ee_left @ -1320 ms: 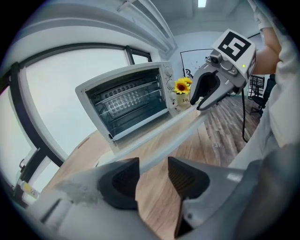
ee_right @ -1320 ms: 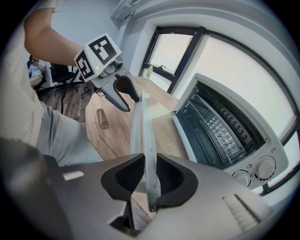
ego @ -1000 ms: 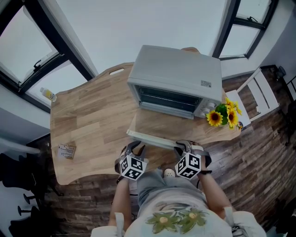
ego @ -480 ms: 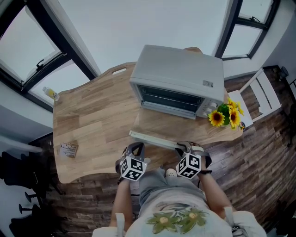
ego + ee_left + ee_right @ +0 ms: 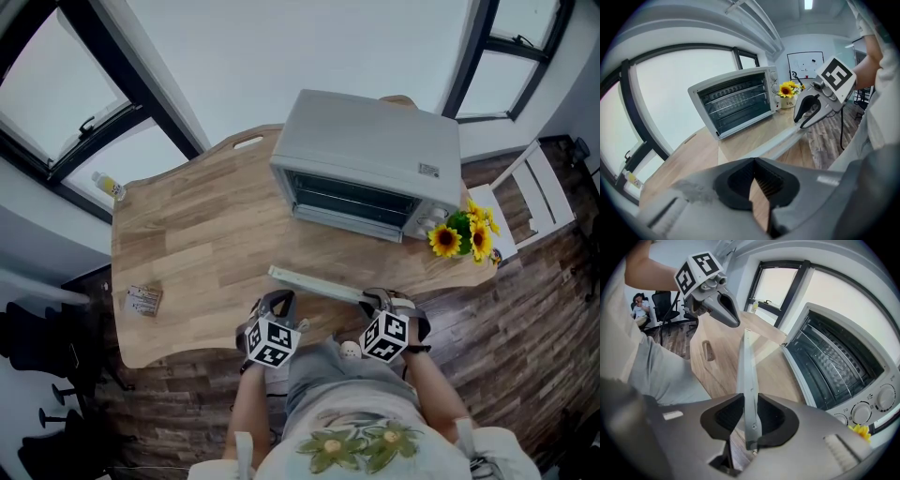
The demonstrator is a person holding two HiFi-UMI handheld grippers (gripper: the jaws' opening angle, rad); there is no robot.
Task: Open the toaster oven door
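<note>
1. The toaster oven [image 5: 375, 150] is sitting at the upper centre of the head view on the wooden counter [image 5: 187, 234]. Its door [image 5: 323, 253] is lying folded down, roughly level, reaching toward the lower centre of the frame. The cavity and rack are showing.
2. The handle [image 5: 319, 284] is running along the door's near edge, just above the two claws.
3. The right claw [image 5: 750, 416] is grasping the handle near its right end. The bar is standing between the pads with both pads on it (no gap showing in the right gripper view). Its jaws have just been opening, so I am reading the grip as loosening.
4. The left claw [image 5: 753, 180] is clenched on nothing, pads together, with only counter showing past them. It is hovering just beside the handle's left end, and I am seeing no contact.
5. Step in hand, my judgement: the pull-down is looking finished, and the release is what is being worked now.
6. The next move is calling for the right jaws to be spreading clear of the bar. The claw should then be backing out toward the lower edge of the frame without lifting, so the door is not being dragged back up. The left claw is only needing to stay out of the way.
</note>
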